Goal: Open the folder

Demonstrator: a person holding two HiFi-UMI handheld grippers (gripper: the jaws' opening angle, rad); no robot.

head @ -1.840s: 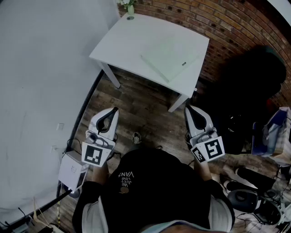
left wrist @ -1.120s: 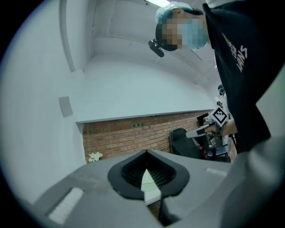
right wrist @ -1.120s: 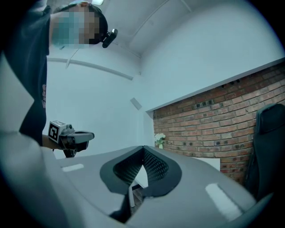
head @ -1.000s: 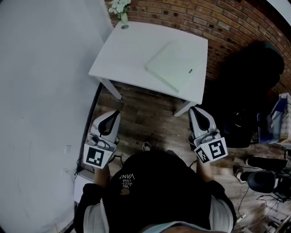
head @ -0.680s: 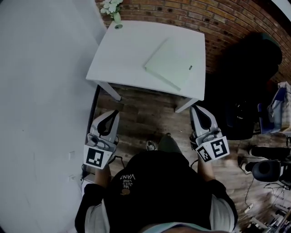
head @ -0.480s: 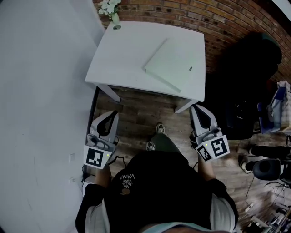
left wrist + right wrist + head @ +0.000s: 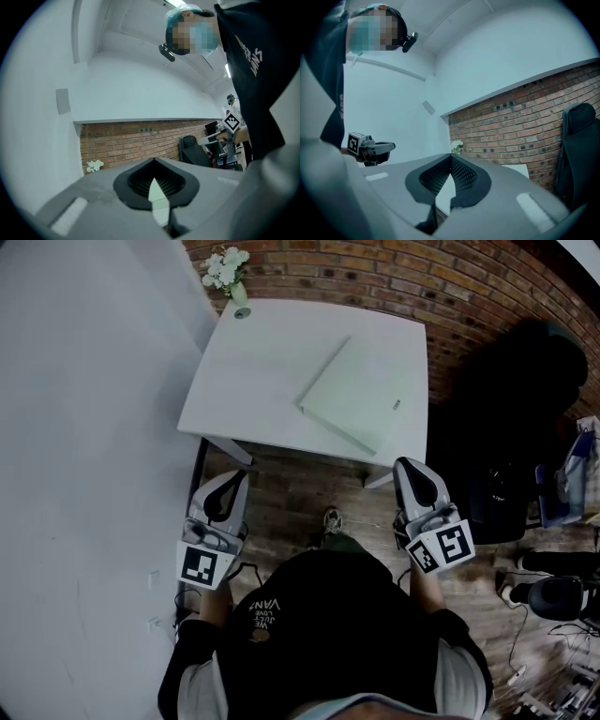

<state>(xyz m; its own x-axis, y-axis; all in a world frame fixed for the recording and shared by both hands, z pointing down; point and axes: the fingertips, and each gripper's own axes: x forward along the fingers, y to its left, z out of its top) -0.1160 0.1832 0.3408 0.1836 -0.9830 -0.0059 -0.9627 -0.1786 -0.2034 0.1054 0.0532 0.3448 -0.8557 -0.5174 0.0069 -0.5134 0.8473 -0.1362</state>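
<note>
The pale green folder (image 7: 361, 395) lies closed and flat on the white bench (image 7: 253, 371), turned askew on its right half, well away from the flowers (image 7: 228, 268) at the far left corner. Both tongs are held over the wood floor (image 7: 300, 484), short of the bench's near edge and apart from the folder. The left tongs (image 7: 234, 476) are pressed together on nothing. The right tongs (image 7: 405, 465), nearer the folder, are also pressed together and empty.

White table (image 7: 272, 371), small flower vase (image 7: 227, 268) at its corner, brick wall (image 7: 394, 268), wooden floor (image 7: 300, 498)
</note>
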